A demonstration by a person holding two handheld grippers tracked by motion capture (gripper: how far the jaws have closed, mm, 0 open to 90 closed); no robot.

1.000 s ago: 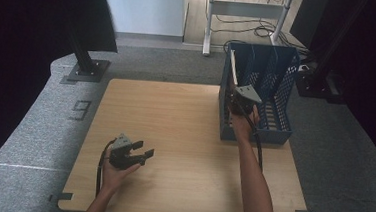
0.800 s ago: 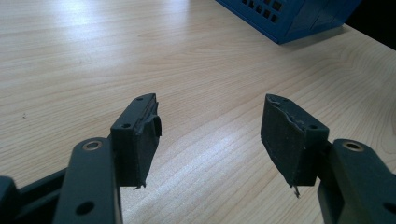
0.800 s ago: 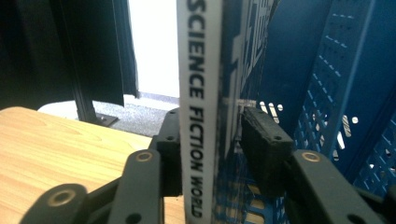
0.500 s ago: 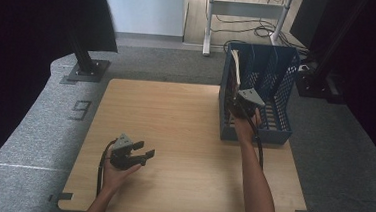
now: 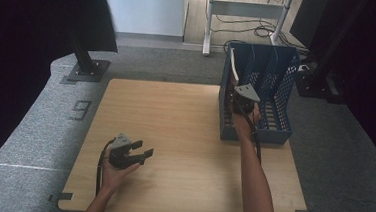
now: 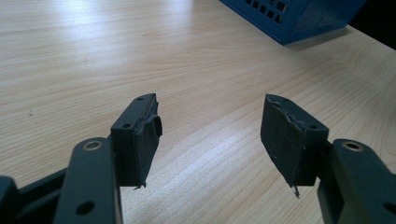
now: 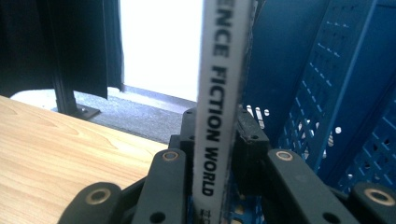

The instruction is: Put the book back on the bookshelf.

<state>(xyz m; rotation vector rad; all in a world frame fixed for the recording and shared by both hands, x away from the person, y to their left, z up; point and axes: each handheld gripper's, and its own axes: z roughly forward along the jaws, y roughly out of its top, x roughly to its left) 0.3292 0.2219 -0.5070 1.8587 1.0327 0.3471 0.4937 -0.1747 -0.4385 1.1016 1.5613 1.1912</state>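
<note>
Right gripper view: right gripper (image 7: pixel 215 154) clamps thin white book (image 7: pixel 219 93), spine upright, at left edge of blue slotted file rack (image 5: pixel 272 92) on wooden table (image 5: pixel 184 136). Left gripper (image 6: pixel 210 135) low over bare tabletop, jaws wide apart, holding nothing.

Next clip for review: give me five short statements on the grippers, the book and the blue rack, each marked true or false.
1. The right gripper is shut on a book. True.
2. The left gripper holds a pen. False: its fingers are apart with nothing between them.
3. The blue rack stands at the table's left edge. False: it stands at the far right.
4. The book's spine reads "FICTION WORLD". True.
5. The left gripper is inside the rack. False: it is near the table's front left, away from the rack.
</note>
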